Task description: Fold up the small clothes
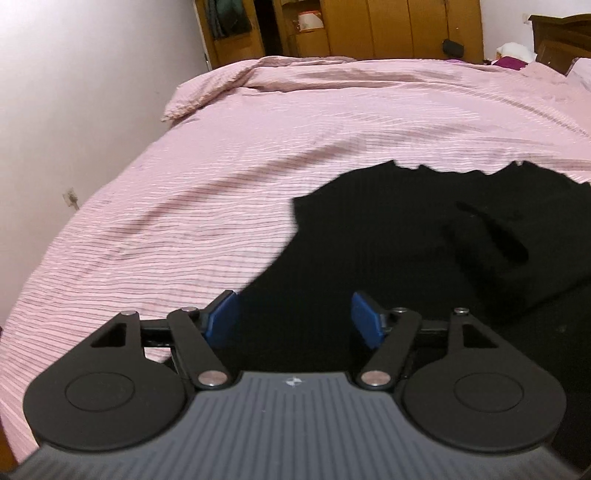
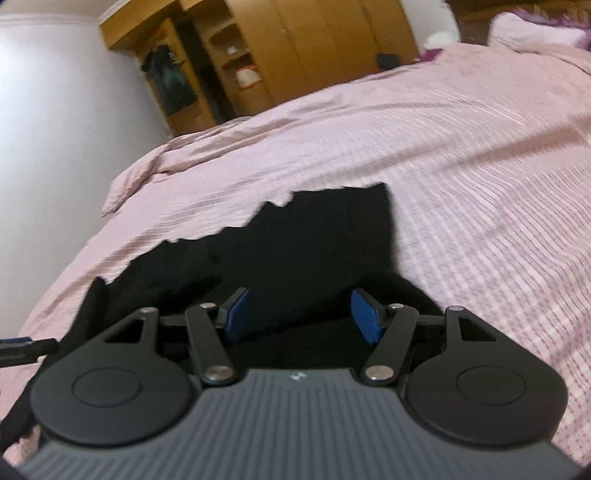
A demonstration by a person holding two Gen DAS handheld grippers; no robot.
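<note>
Hovering spread and empty, left gripper (image 1: 293, 317) is viewing a folded flap on one black garment (image 1: 388, 236); right gripper (image 2: 301, 314), likewise spread, is showing none.

Pink striped bedspread (image 1: 258, 155) (rumpled), wooden wardrobe (image 1: 388, 26), white wall (image 1: 74, 92)

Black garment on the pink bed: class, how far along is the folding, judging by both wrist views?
Done: the black garment lies on the pink striped bedcover with one part already folded over itself on its right side. In hand: nothing; the left claw and right claw are both open above the cloth. Left: further folds and tidying; the far edge still looks ragged.
</note>
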